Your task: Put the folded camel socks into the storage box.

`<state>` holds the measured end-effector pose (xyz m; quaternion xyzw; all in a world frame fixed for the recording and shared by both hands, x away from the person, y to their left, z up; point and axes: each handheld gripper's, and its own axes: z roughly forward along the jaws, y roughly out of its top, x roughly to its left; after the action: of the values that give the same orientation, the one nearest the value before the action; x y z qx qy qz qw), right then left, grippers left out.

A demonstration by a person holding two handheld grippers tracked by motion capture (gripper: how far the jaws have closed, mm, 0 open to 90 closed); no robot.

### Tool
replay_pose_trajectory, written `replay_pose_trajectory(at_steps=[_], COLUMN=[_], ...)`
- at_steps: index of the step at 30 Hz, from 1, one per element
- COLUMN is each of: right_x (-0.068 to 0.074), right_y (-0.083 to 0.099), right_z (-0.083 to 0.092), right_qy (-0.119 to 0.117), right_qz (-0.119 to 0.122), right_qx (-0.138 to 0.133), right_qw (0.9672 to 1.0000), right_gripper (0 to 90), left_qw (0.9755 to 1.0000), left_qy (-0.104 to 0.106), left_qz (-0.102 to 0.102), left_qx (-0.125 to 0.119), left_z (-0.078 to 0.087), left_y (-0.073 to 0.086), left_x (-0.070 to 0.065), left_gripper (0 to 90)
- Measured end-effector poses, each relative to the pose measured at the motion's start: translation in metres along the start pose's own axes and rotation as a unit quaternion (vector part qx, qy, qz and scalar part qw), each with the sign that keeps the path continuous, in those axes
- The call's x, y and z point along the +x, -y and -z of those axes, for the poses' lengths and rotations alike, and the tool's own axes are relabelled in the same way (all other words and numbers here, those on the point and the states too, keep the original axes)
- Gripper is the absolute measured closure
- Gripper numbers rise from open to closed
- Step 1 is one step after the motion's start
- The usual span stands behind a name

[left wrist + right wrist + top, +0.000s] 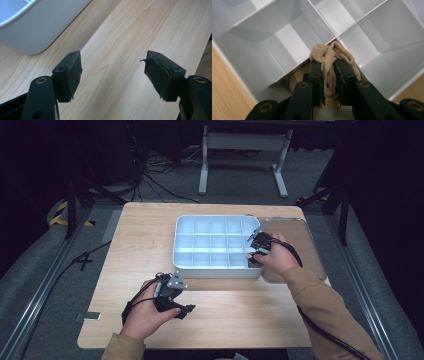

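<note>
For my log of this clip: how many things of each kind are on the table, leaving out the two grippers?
White divided tray: 1
Clear lid, lying flat at the tray's right side: 1
Beige knitted sock, bunched in a tray compartment between the right gripper's jaws: 1
Total: 3

Right gripper point(256, 245) over white divided tray's point(200, 265) near-right corner, left gripper point(172, 295) low over wooden table point(135, 250).
</note>
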<state>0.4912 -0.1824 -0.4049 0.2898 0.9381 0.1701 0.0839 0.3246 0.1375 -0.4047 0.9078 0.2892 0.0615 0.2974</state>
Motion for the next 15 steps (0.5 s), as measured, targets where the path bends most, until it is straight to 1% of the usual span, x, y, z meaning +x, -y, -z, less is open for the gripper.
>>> replay_pose_trajectory(at_steps=[3,4,7,8,10,12,13,15], right_x=[0.000,0.000,0.001,0.001,0.001,0.000,0.000,0.001], right_y=[0.000,-0.001,-0.002,-0.002,0.001,0.006,0.007,0.012], right_z=[-0.011,-0.013,-0.013,-0.013,-0.011,-0.005,-0.003,0.006], right_qy=[-0.004,-0.001,0.002,0.001,-0.003,-0.014,-0.015,-0.011], right_qz=[-0.003,-0.005,-0.009,-0.007,-0.011,-0.016,-0.016,-0.016], right_qx=[0.016,0.020,0.025,0.022,0.014,-0.005,-0.011,-0.035], right_qw=[0.9999,0.9998,0.9997,0.9997,0.9998,0.9998,0.9997,0.9992], right_gripper=[76.8,76.8,76.1,75.3,70.5,64.7,62.4,57.0], left_qw=[1.0000,1.0000,1.0000,1.0000,1.0000,1.0000,1.0000,1.0000], left_qy=[0.001,0.002,0.002,0.002,0.001,0.000,0.002,0.002], left_qz=[-0.003,0.000,-0.002,-0.002,-0.001,-0.004,-0.002,-0.002], left_qx=[-0.001,0.000,-0.001,-0.001,-0.002,-0.003,-0.001,-0.001], left_z=[-0.001,0.000,0.000,0.000,0.000,0.000,0.000,0.000], left_y=[0.000,0.000,0.000,0.000,0.000,0.000,0.000,0.000], left_x=[0.000,-0.001,-0.001,-0.001,-0.001,0.000,0.000,0.001], left_gripper=[30.6,30.6,30.6,30.6,30.6,30.6,30.6,30.6])
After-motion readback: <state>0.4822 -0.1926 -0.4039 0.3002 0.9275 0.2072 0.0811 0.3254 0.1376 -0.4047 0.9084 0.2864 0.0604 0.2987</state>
